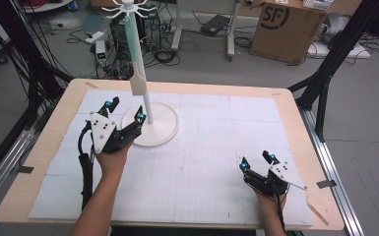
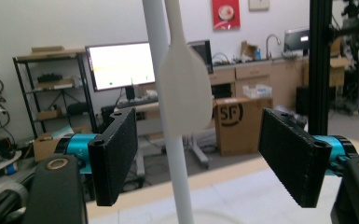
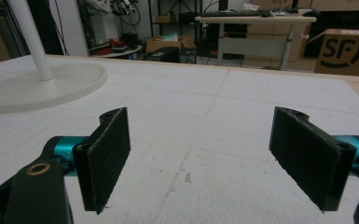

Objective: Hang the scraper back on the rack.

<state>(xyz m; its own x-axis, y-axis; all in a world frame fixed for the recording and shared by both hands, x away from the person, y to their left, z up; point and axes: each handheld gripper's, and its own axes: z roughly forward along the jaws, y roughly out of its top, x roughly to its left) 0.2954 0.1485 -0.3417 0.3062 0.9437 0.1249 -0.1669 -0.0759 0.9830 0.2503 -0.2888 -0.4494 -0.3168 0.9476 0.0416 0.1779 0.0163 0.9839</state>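
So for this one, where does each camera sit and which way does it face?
High view: above the near table edge, looking forward and down; both forearms, left claw and right claw show.
Left gripper view: rides the left claw, facing the stand's pole and hanging spatula between open jaws.
Right gripper view: rides the right claw, low over the white mat.
All three share the stand.

The letters "SF" are being shown in black on the side of a brown cardboard box (image 1: 286, 29) standing on the floor. The same mark is being displayed on that box in both gripper views.
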